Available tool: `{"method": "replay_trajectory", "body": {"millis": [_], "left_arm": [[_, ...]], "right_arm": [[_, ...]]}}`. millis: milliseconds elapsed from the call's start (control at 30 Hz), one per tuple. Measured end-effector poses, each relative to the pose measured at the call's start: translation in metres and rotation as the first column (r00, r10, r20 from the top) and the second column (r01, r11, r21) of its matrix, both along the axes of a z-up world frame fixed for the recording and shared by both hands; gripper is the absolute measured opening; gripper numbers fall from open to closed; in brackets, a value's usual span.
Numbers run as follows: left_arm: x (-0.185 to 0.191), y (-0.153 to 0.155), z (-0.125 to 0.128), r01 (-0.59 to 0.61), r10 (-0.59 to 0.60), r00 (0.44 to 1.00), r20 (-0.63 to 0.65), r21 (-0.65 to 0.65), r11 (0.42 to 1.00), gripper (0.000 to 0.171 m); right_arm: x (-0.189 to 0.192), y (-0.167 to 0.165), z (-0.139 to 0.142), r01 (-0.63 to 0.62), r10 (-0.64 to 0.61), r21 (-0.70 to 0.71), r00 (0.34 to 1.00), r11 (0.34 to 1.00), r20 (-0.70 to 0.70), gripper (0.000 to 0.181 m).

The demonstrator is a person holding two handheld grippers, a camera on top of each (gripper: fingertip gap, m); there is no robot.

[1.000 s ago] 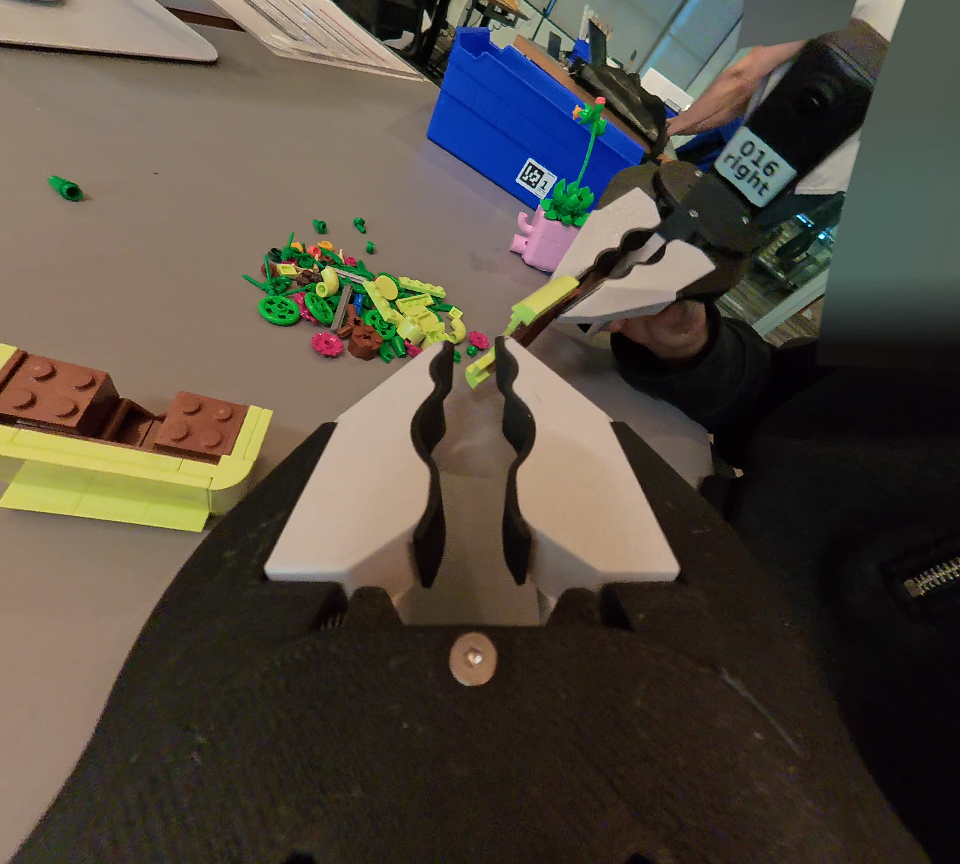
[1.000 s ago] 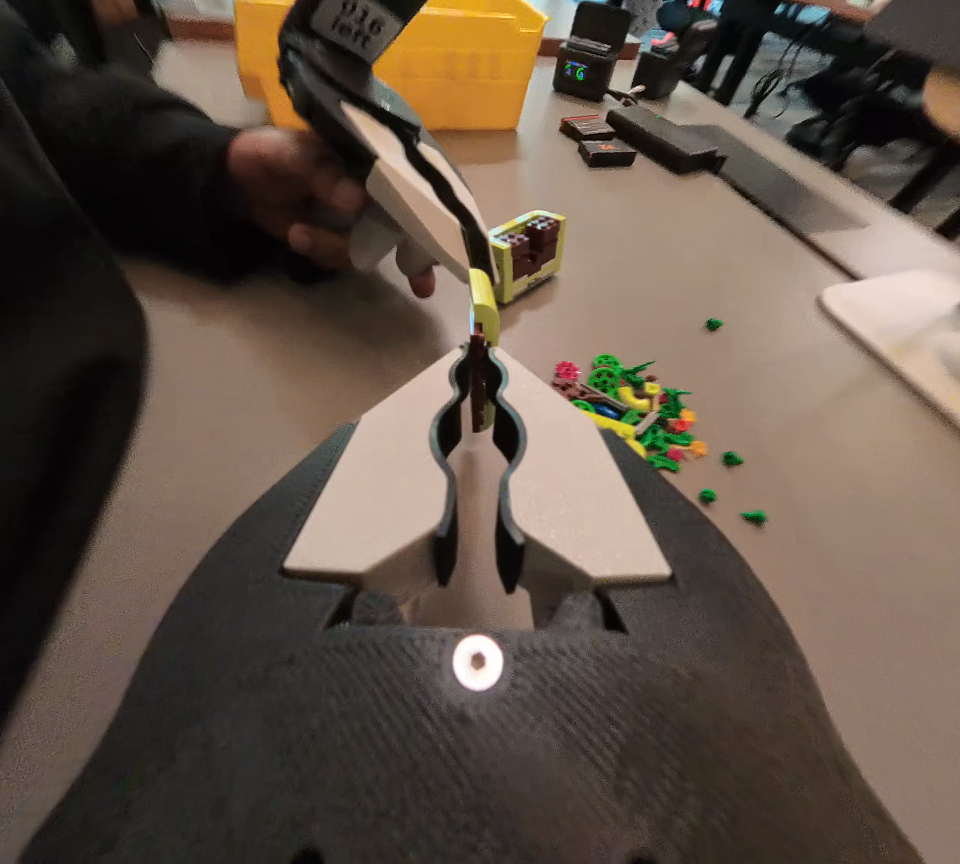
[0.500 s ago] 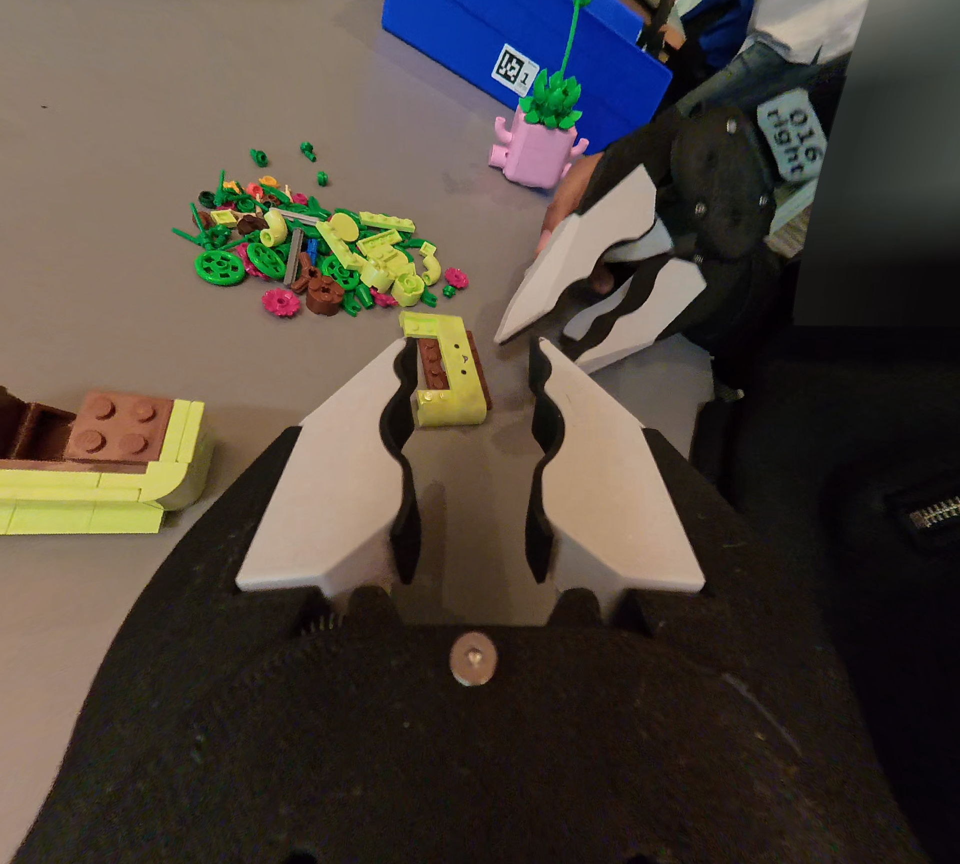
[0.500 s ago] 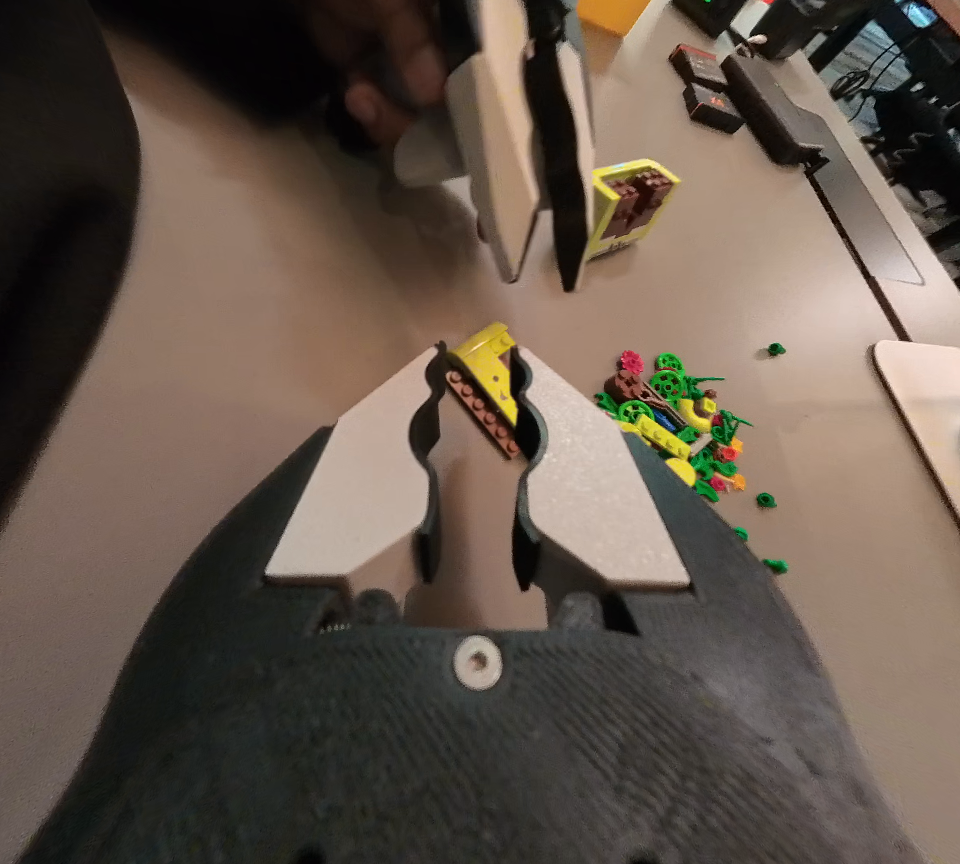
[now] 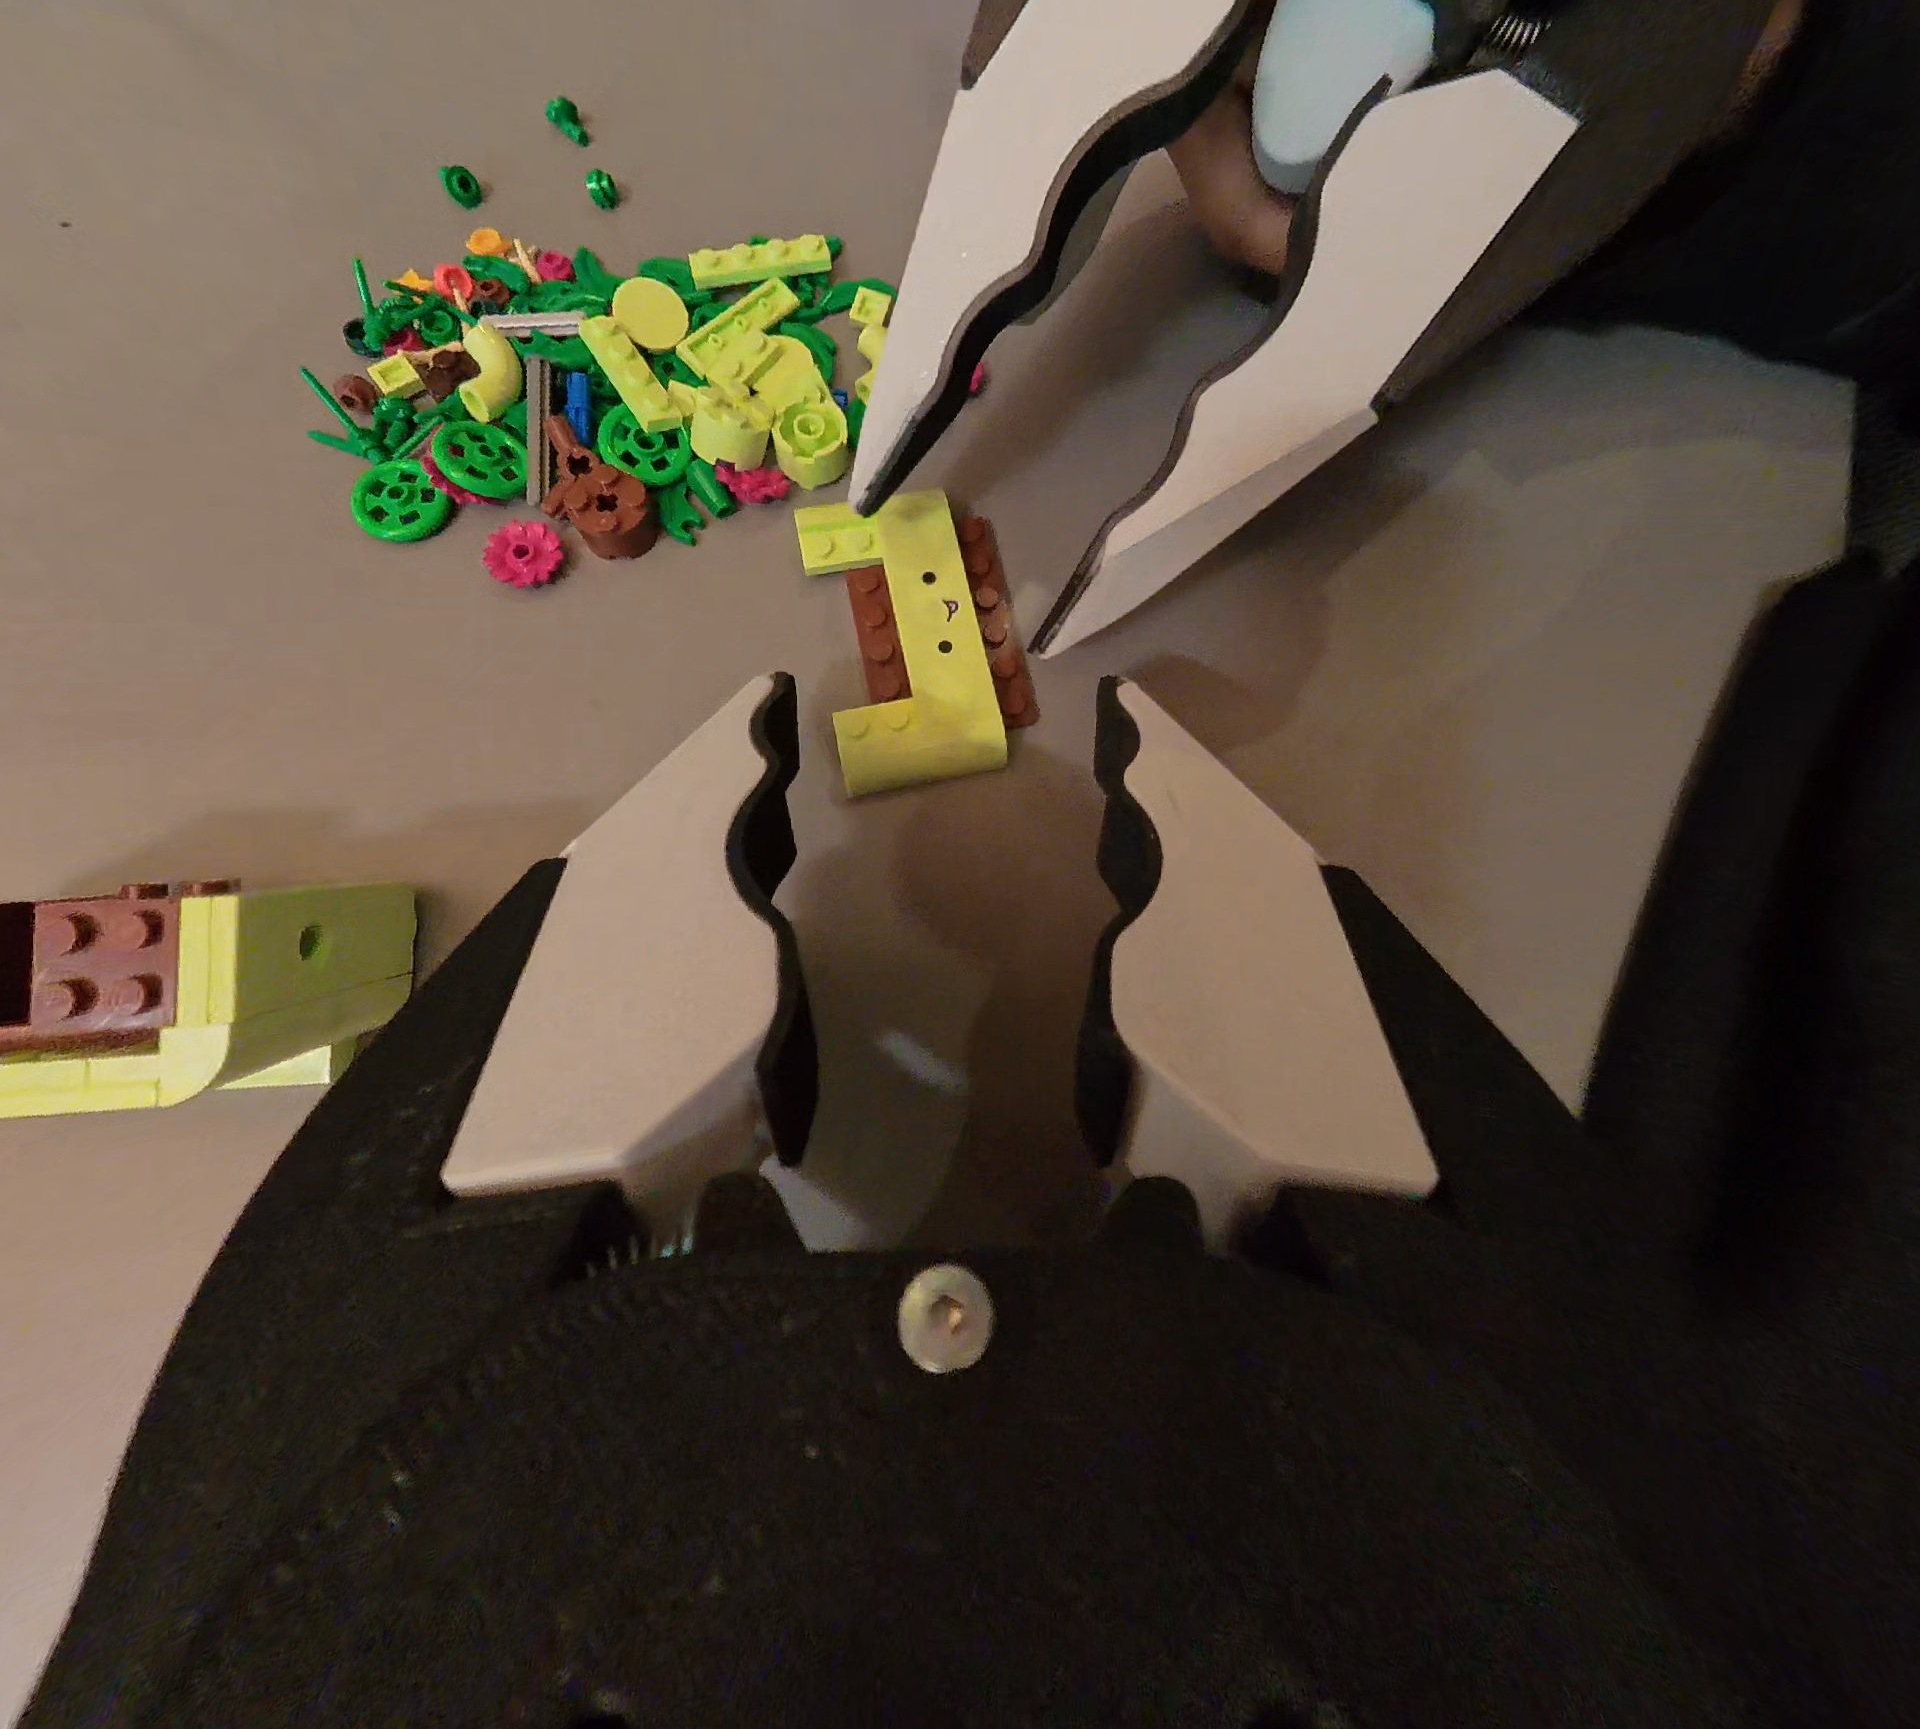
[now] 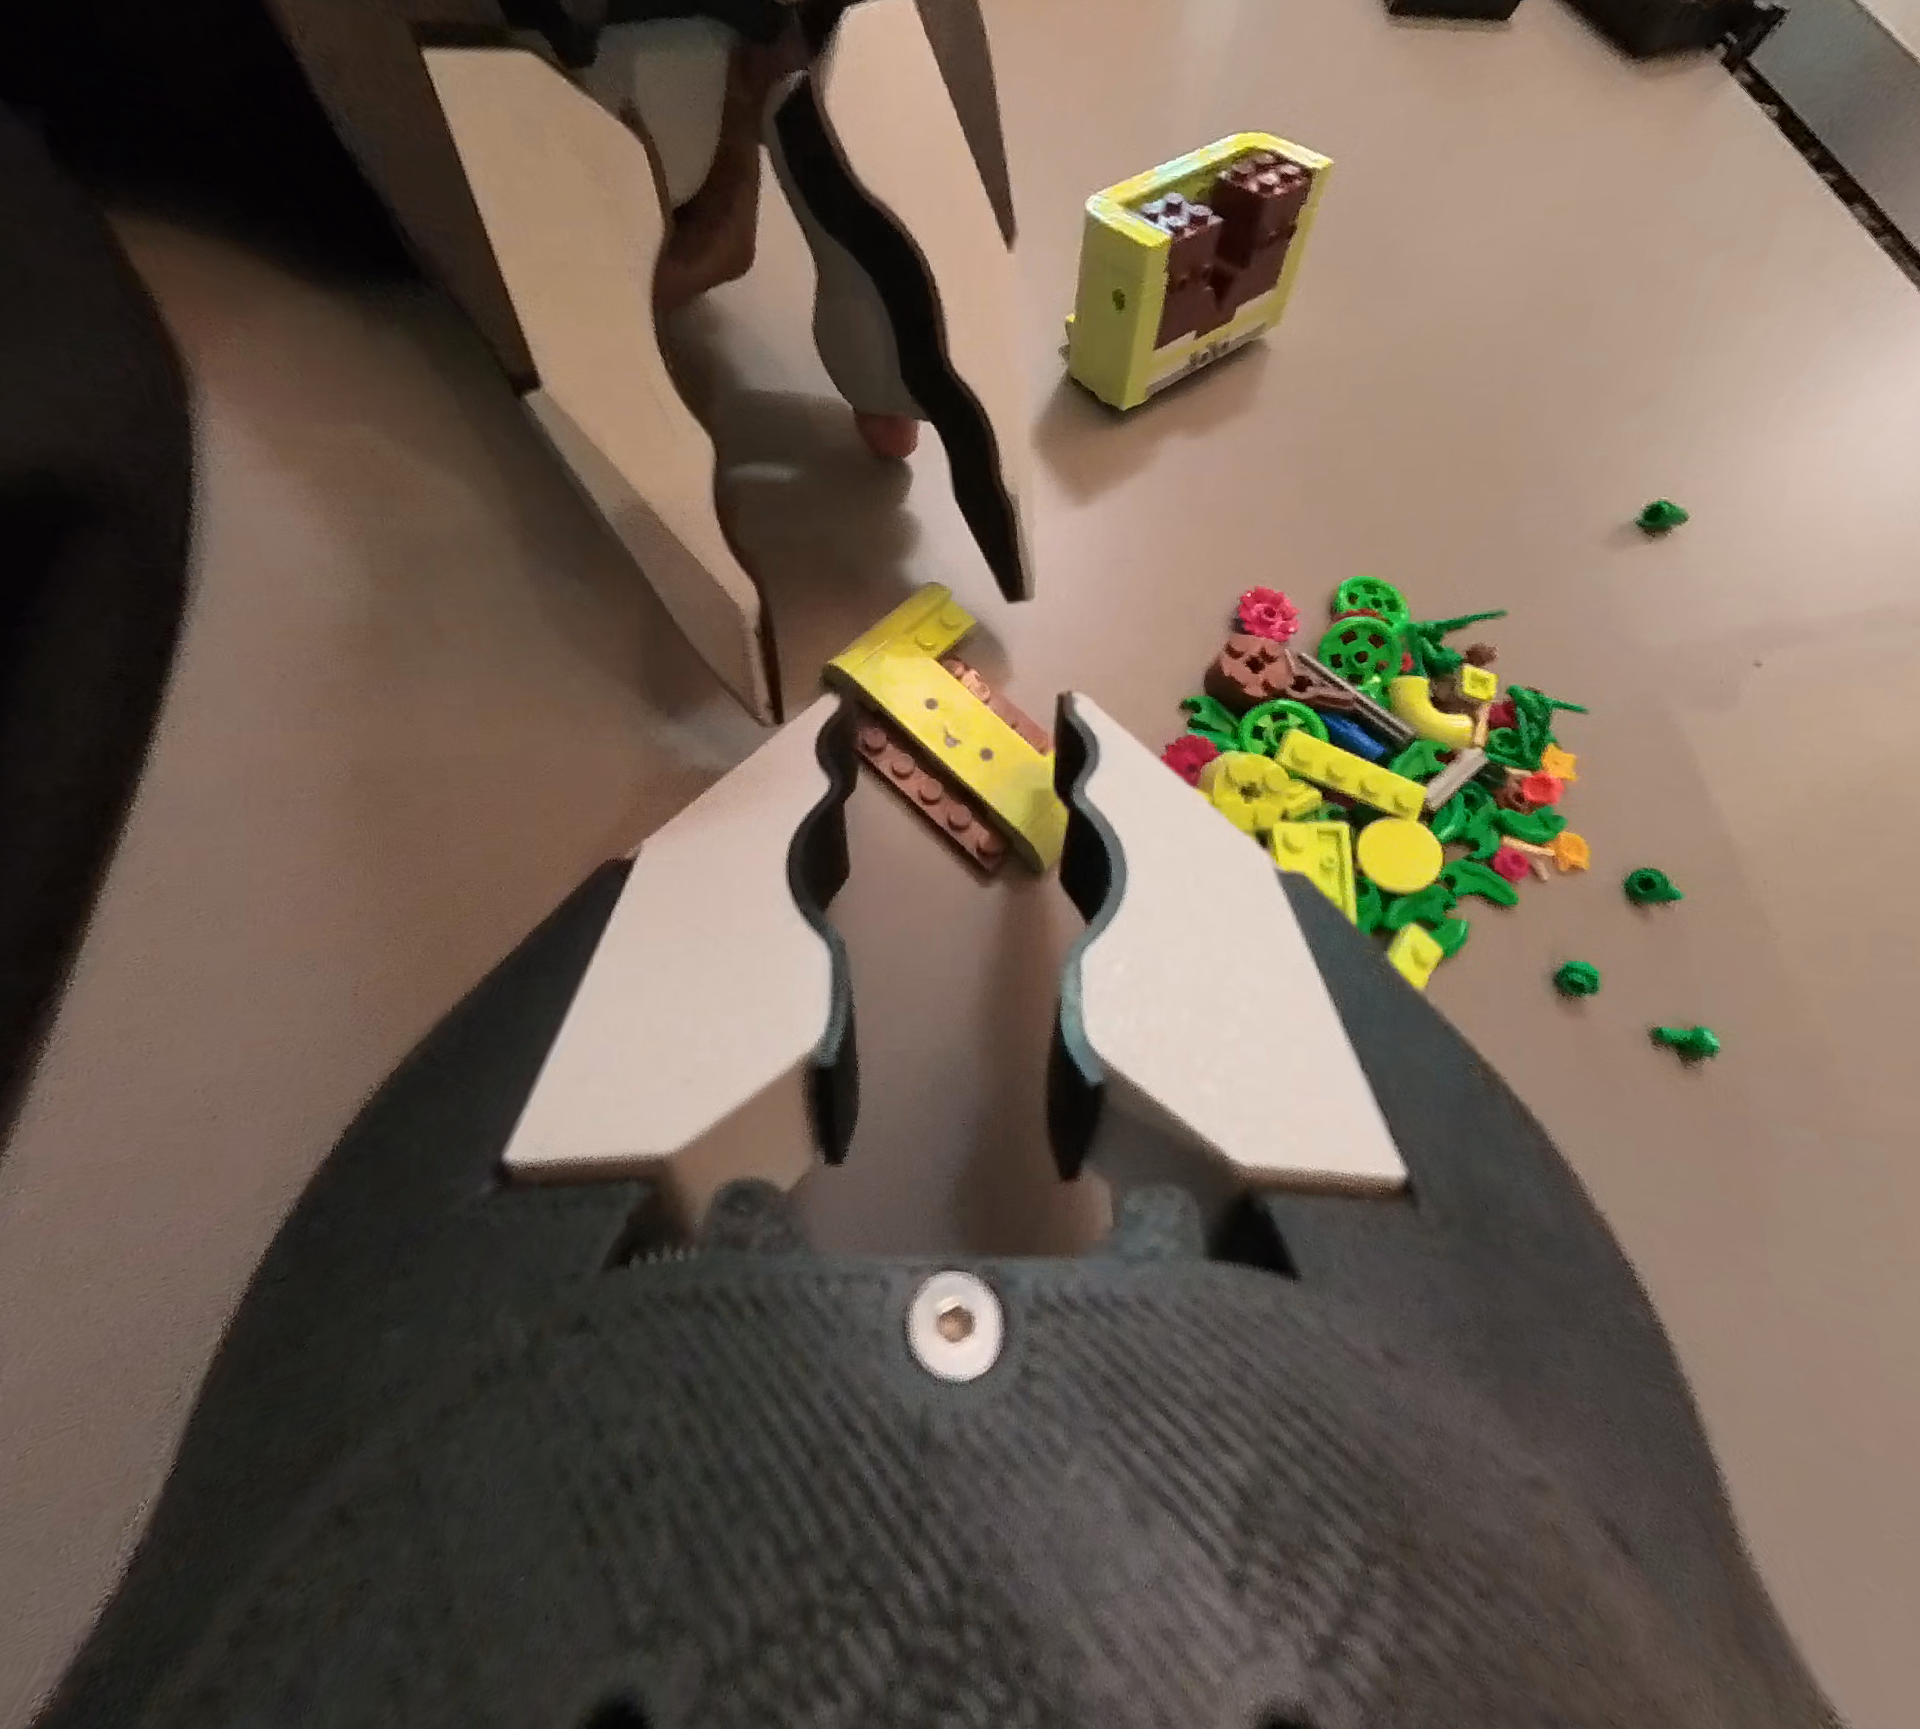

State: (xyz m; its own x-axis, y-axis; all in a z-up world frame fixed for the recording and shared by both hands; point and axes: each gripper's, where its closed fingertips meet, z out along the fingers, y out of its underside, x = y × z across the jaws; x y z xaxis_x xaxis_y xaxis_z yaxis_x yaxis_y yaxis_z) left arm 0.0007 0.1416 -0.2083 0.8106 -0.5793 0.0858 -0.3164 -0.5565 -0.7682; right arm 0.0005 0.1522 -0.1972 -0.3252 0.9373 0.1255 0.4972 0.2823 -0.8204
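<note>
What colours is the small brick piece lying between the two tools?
Lime-yellow over brown small brick piece, clearest in the left wrist view.

1. The left gripper (image 5: 943,692) pointed down at the table, jaws spread wide and empty.
2. The right gripper (image 6: 948,711) faced it, tips close, jaws parted and empty.
3. A hand (image 6: 717,225) showed behind the left gripper.

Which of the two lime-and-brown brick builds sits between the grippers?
The smaller flat build with the face, lying between both open grippers; the bigger boxy build stands farther off, beyond the loose pile.
</note>
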Motion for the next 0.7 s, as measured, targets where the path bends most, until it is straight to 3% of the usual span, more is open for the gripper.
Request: {"method": "replay_trajectory", "body": {"millis": [133,233,367,700], "left_arm": [[-0.003,0.003,-0.004,-0.028,0.028,0.999,-0.026,-0.014,1.000,0.053],[-0.004,0.002,-0.006,-0.021,0.020,0.999,-0.051,-0.014,1.000,0.040],[-0.006,0.000,-0.009,0.002,-0.002,0.996,-0.088,-0.009,1.000,0.033],[-0.008,-0.001,-0.009,0.012,-0.014,0.998,-0.053,-0.039,0.999,0.036]], "right_arm": [[-0.002,-0.002,-0.003,-0.094,0.091,0.028,0.992,0.995,0.085,0.033],[-0.004,-0.001,-0.010,-0.183,0.173,0.052,0.971,0.982,0.163,0.033],[-0.003,-0.009,-0.016,-0.278,0.276,-0.029,0.929,0.960,0.245,0.022],[0.000,-0.009,-0.015,-0.085,0.118,-0.130,0.954,0.988,0.276,0.018]]}}
